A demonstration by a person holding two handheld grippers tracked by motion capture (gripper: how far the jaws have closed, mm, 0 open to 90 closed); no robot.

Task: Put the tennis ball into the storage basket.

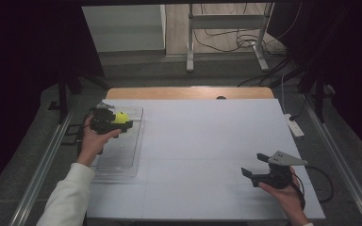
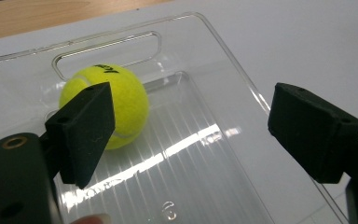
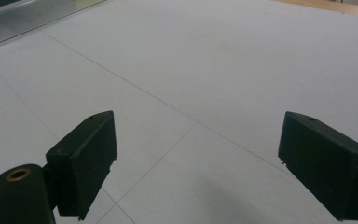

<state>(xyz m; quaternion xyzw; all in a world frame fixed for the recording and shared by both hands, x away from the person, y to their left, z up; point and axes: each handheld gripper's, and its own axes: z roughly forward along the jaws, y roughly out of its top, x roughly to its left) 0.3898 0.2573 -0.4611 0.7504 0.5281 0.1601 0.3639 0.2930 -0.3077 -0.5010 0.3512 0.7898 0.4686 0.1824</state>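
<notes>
Scene: round yellow-green felt tennis ball (image 2: 106, 105) lies in the clear ribbed plastic tray (image 2: 223, 88), at its handle-slot end | Left gripper (image 2: 191, 130): jaws wide, empty – ball beyond one pad | Right gripper (image 3: 198, 163): wide, empty, well apart from tray | Risk: we judge a pad could nudge the ball – it would roll along the tray.

I worked in what looked like a lab or test room set up for recording. My table (image 1: 207, 141) was covered in plain white sheets, with a bare wooden edge (image 1: 188, 92) at its far side. Dark curtains (image 1: 23, 56) hung on both sides, metal rails (image 1: 42, 165) ran along the grey floor, and loose cables (image 1: 231, 40) lay around a metal stand (image 1: 226, 21) behind.
</notes>
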